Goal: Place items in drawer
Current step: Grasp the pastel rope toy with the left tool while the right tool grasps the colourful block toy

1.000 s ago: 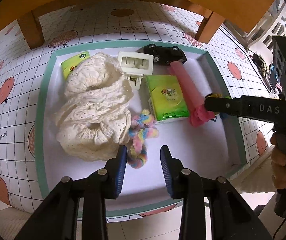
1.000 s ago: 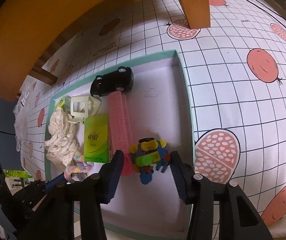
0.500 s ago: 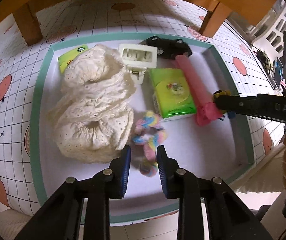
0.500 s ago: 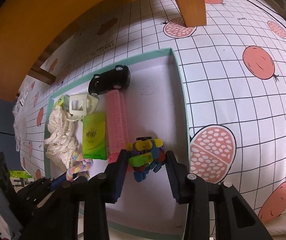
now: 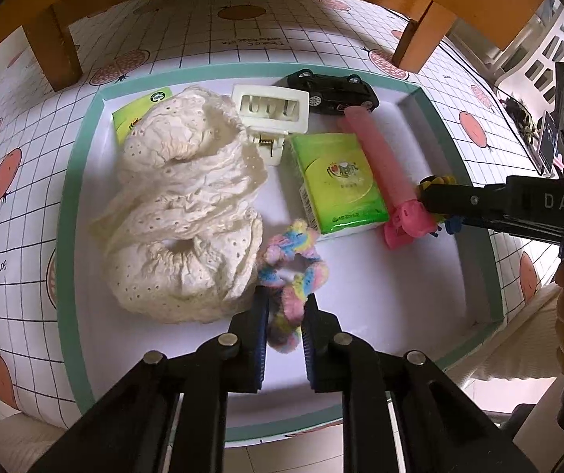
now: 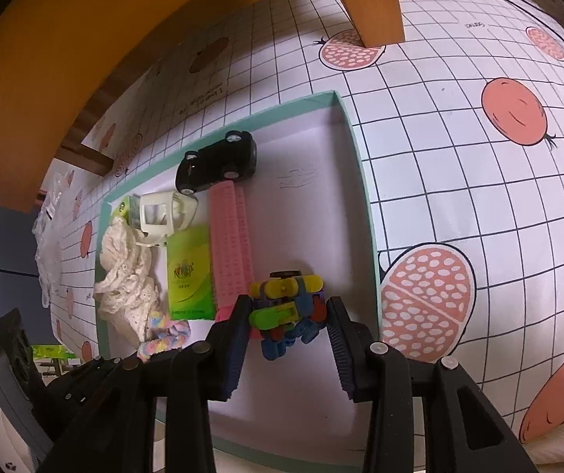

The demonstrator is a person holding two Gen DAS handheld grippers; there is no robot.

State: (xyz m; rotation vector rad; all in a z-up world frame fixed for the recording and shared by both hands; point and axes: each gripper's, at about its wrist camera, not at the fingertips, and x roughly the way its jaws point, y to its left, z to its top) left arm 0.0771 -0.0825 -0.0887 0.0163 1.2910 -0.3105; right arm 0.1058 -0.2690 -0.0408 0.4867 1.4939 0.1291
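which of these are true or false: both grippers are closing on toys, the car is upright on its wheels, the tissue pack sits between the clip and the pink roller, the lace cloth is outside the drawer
1. Both grippers have a toy between their fingers. True: the left gripper is around the rope toy, the right gripper around the block toy.
2. The car stands on its wheels. False: it lies on its side, wheels showing.
3. The tissue pack lies beside the pink roller. True; the clip is behind it.
4. The lace cloth is outside the drawer. False: it lies inside.
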